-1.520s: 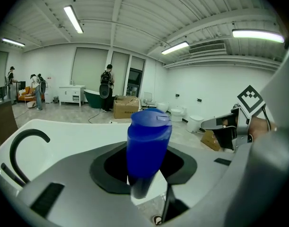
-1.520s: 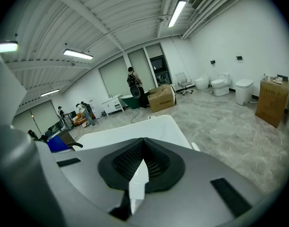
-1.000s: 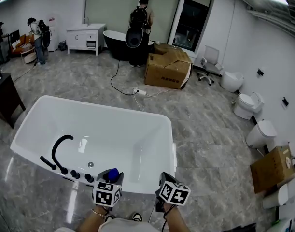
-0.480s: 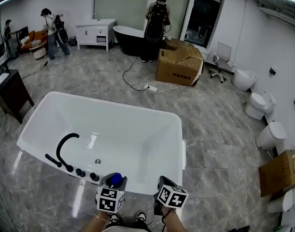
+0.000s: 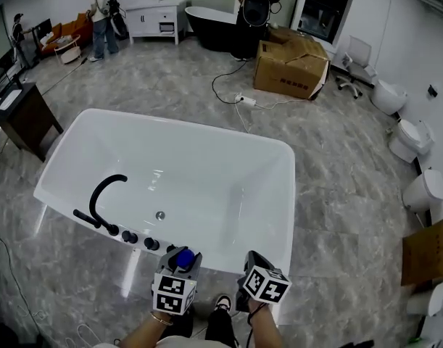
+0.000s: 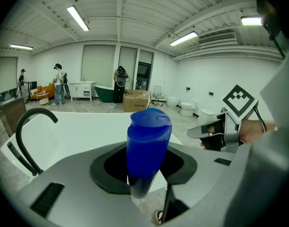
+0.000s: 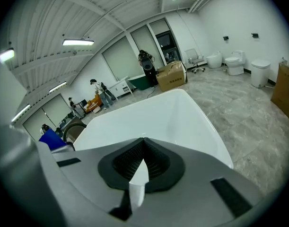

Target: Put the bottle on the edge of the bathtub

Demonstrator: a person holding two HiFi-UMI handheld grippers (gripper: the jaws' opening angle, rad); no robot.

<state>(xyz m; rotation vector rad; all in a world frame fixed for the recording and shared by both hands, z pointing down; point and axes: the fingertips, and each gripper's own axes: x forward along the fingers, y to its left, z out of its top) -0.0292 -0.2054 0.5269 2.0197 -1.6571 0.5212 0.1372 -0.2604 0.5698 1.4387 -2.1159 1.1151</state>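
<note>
My left gripper (image 5: 179,263) is shut on a blue bottle (image 5: 183,258) with a flip cap and holds it upright just above the near rim of the white bathtub (image 5: 288,194). In the left gripper view the bottle (image 6: 148,145) stands between the grey jaws of that gripper (image 6: 144,176), with the tub (image 6: 87,126) and its black curved faucet (image 6: 28,126) beyond. My right gripper (image 5: 254,268) hovers beside it to the right, shut on nothing. In the right gripper view the dark pads of the right gripper (image 7: 142,162) meet, and the bottle (image 7: 52,138) shows at the left.
The black faucet (image 5: 105,194) and knobs sit on the tub's near left rim. A cardboard box (image 5: 290,67), a floor cable (image 5: 239,100), toilets (image 5: 406,140), a dark desk (image 5: 22,114) and two standing persons (image 5: 99,9) are farther off.
The head view has tipped down and nearer the tub. Both grippers have drifted slightly right along the near rim. The bottle stays in the left gripper.
</note>
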